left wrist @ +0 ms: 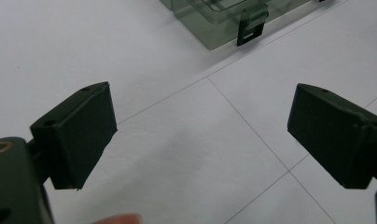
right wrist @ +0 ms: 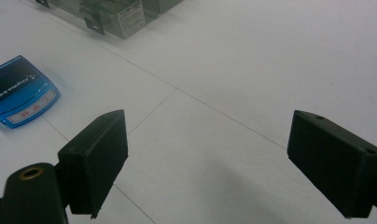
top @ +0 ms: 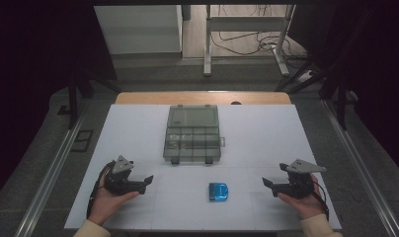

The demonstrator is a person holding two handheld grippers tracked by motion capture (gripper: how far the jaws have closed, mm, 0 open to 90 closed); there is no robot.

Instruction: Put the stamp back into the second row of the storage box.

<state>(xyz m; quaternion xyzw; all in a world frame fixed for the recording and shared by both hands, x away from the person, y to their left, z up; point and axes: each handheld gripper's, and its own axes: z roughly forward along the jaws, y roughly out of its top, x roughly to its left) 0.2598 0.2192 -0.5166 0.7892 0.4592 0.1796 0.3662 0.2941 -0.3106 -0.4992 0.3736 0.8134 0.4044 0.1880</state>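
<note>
Your two hands sat at the near edge of the white table (top: 138, 123), each carrying a gripper aimed inward. Your left gripper (top: 147, 180) had its jaws spread wide with nothing between them, and your right gripper (top: 266, 183) was the same: wide apart, empty, only bare table showing between its black jaws in the right gripper view. Between the two, just short of the table's middle, lay the small blue card-reader-like device (top: 219, 191), flat on the surface and touched by neither gripper; it also appeared off to the left in the right gripper view (right wrist: 19, 91). Beyond it, toward the far side, stood the clear grey compartment box (top: 192, 133) with its lid shut and its two front latches (left wrist: 250, 29) down, well apart from the device. Judged from how things lay, you had hardly started: nothing was picked up, the box was unopened, and the reaching, gripping and placing all remained ahead of you
</note>
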